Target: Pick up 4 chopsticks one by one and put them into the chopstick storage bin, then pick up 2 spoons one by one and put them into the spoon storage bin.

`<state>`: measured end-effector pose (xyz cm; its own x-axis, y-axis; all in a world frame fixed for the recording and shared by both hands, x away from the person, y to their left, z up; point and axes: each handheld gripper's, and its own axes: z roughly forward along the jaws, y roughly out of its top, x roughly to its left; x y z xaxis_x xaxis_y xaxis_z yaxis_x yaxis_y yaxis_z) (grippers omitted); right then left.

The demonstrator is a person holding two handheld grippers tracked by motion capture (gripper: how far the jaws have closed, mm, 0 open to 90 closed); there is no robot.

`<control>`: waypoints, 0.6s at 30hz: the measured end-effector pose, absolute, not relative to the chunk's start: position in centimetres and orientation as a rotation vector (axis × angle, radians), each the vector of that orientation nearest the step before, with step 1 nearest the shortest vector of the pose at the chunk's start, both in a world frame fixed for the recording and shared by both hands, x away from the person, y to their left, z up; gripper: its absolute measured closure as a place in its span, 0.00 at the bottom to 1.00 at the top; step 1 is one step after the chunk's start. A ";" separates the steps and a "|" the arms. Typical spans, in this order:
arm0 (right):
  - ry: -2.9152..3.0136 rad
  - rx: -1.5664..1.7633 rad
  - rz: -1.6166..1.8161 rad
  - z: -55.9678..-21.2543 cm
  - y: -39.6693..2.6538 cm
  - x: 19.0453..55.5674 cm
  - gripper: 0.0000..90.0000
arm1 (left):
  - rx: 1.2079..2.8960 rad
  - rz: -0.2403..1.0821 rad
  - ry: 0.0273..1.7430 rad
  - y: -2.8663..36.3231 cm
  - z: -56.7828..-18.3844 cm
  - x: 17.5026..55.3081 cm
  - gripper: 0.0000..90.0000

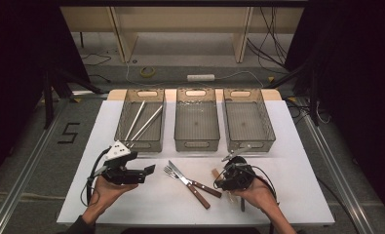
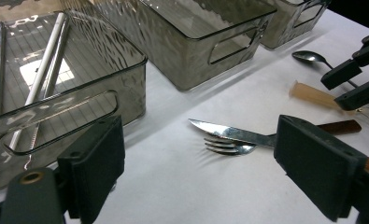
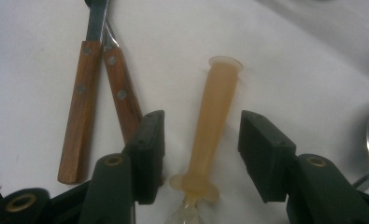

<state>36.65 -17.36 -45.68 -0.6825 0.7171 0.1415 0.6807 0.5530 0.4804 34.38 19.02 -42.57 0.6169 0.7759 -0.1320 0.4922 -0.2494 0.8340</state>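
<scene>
- Farthest left, the left bin already holds long metal rods; the middle bin and the right bin look bare, so we judge the work to be sorting utensils from the white table into bins.
- Our left gripper hovers above the table in front of the left bin, jaws spread wide with nothing between them. It faces the cutlery, and we should keep it out of the way until the other hand has lifted clear.
- At the centre, a wooden-handled knife and fork lie crossed, touching each other, just left of the right gripper.
- Our right gripper stands over the amber handle of a clear-ended utensil that lies flat on the table. The jaws straddle it on both sides with a gap each way; they are not yet pinching.
- To do this step well, we judge it best to centre the handle between the jaws, lower until they nearly meet the table, and close evenly on the thicker stretch near the lower flange, keeping the left jaw clear of the fork's wooden handle just beside it.
- To the right, a spoon lies near; we should not nudge it.
</scene>
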 end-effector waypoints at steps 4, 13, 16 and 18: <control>2.707 1.222 0.781 -45.8 -17.2 36.6 0.59 | 1.898 0.374 1.001 19.1 -42.5 33.9 0.18; 2.704 1.216 0.743 -46.1 -17.0 36.7 0.64 | 1.900 0.373 0.993 19.1 -42.6 33.2 0.18; 2.707 1.210 0.725 -46.3 -16.8 36.7 0.66 | 1.902 0.374 0.992 19.0 -42.6 33.1 0.18; 2.707 1.210 0.714 -46.4 -16.8 36.8 0.67 | 1.903 0.373 0.991 19.0 -42.6 33.1 0.18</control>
<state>36.77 -16.82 -46.41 -0.6817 0.7242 0.1039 0.6812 0.5765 0.4513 33.05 19.01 -42.61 0.6286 0.7652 -0.1389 0.4841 -0.2452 0.8399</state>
